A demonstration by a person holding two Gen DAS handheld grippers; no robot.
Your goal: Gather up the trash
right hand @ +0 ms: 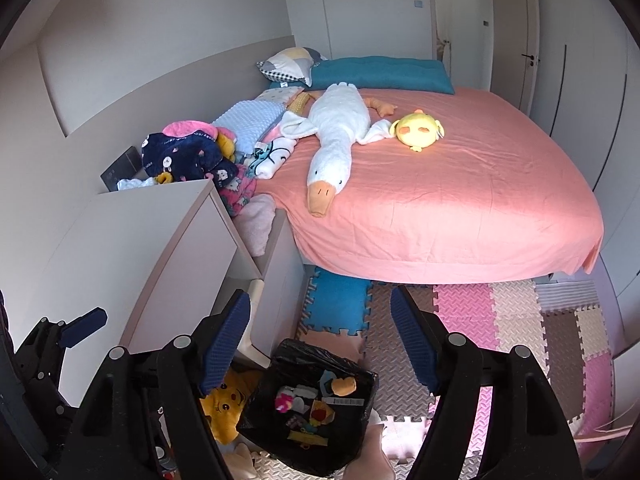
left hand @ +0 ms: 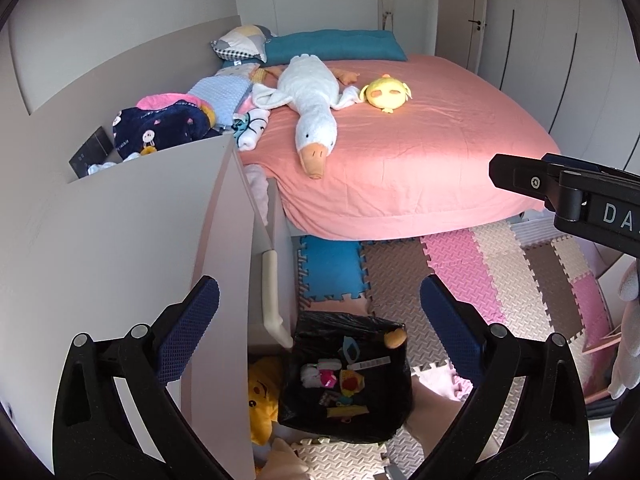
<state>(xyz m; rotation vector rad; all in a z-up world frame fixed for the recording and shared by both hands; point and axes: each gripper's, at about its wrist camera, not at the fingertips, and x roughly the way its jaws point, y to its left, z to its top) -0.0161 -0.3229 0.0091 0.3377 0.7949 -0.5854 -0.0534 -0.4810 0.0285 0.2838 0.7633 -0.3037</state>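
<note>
Left gripper [left hand: 320, 304] jaws wide and empty, right gripper [right hand: 320, 320] jaws parted and empty, both above black-lined trash bin [left hand: 298, 408] holding wrappers, pink bed [left hand: 400, 152] beyond.

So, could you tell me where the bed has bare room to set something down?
The pink sheet is bare right of the goose plush and in front of the yellow plush. The clothes pile crowds the left edge.

Trash in bin [left hand: 348, 380]: small mixed scraps, too small to identify. Yellow plush toy [left hand: 262, 404] lower centre: half hidden behind cabinet [left hand: 132, 248]. Bed's [right hand: 460, 208] underside hidden by sheet.
</note>
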